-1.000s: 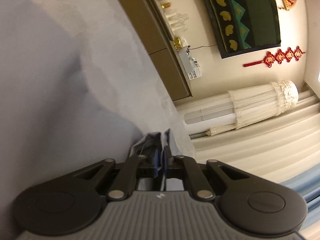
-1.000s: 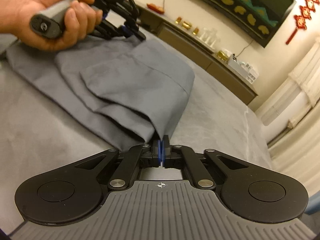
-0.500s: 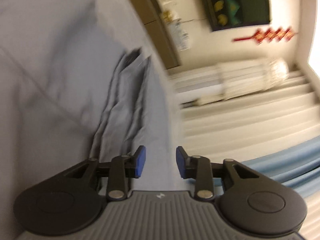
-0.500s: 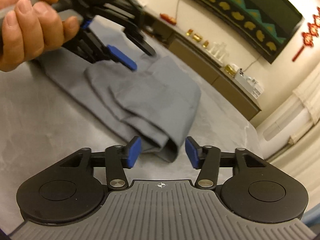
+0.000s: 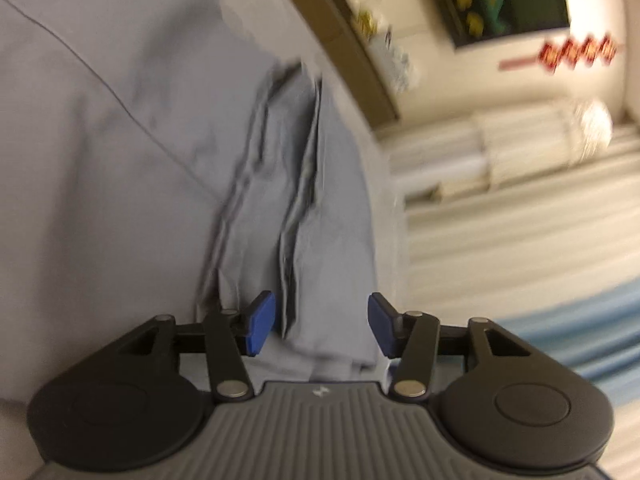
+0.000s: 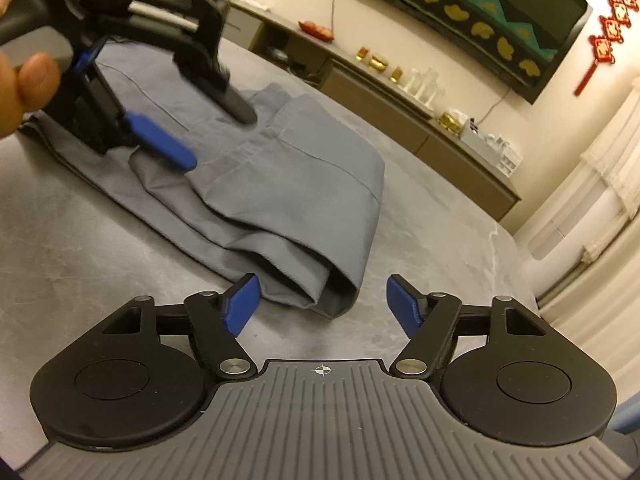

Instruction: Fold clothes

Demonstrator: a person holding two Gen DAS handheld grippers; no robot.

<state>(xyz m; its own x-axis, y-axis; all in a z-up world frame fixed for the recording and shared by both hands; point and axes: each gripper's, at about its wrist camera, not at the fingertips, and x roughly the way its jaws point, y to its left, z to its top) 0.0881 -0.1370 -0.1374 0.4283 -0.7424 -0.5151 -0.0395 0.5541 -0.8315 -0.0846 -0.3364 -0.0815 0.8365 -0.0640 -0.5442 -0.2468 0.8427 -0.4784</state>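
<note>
Both claws (image 5: 321, 324) (image 6: 322, 305) released, spread wide over folded grey trousers (image 6: 280, 184), long axis diagonal.

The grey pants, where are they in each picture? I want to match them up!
Left wrist view: the pants fill the middle, running up from between the open left gripper, blurred.
Right wrist view: the pants lie folded mid-frame on the table, beyond the open right gripper; the left gripper hovers over their far end.
Shared landmark: the red hanging ornament on the wall.
</note>
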